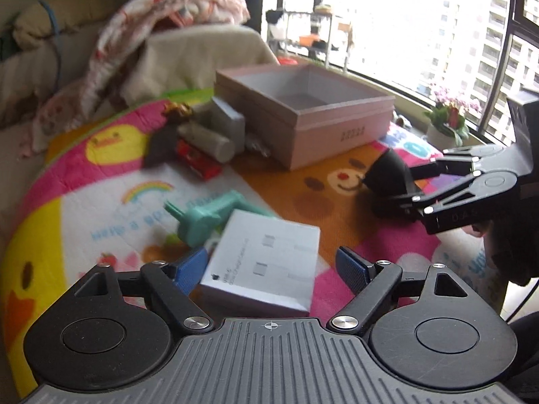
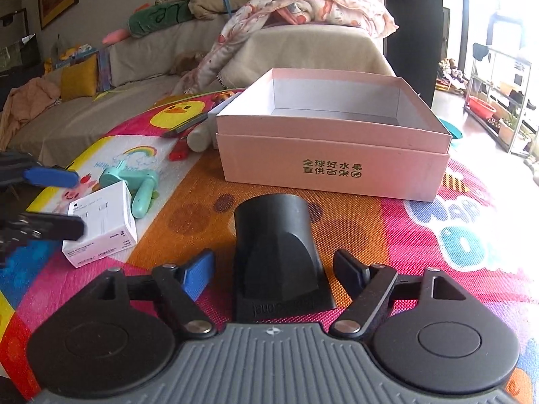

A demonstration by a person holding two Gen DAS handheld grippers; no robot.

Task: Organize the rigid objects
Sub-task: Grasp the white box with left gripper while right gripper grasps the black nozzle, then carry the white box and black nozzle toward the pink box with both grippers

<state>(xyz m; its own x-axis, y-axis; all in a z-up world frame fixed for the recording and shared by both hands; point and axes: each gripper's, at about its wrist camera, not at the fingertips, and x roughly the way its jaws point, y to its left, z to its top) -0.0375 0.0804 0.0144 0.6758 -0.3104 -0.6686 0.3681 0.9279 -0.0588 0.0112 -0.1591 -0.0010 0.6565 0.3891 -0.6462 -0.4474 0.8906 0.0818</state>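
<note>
An open pink cardboard box (image 1: 337, 128) (image 2: 337, 168) stands empty on the colourful play mat (image 2: 421, 235). A white carton (image 1: 266, 259) (image 2: 104, 225) lies flat between the fingers of my left gripper (image 1: 269, 269) (image 2: 60, 202). That gripper is open, with a clear gap at the right pad. A black tapered nozzle (image 2: 273, 245) (image 1: 387, 175) lies on the mat between the fingers of my right gripper (image 2: 274, 274) (image 1: 409, 185). It is open too, with space on both sides. A teal plastic tool (image 1: 209, 215) (image 2: 134, 181) lies just beyond the white carton.
A pile of small items (image 1: 209, 134) lies left of the pink box: a grey box, a pale cylinder, a red pack. A sofa with a patterned blanket (image 2: 303, 3) stands behind the mat. A flower pot (image 1: 448, 124) sits by the window.
</note>
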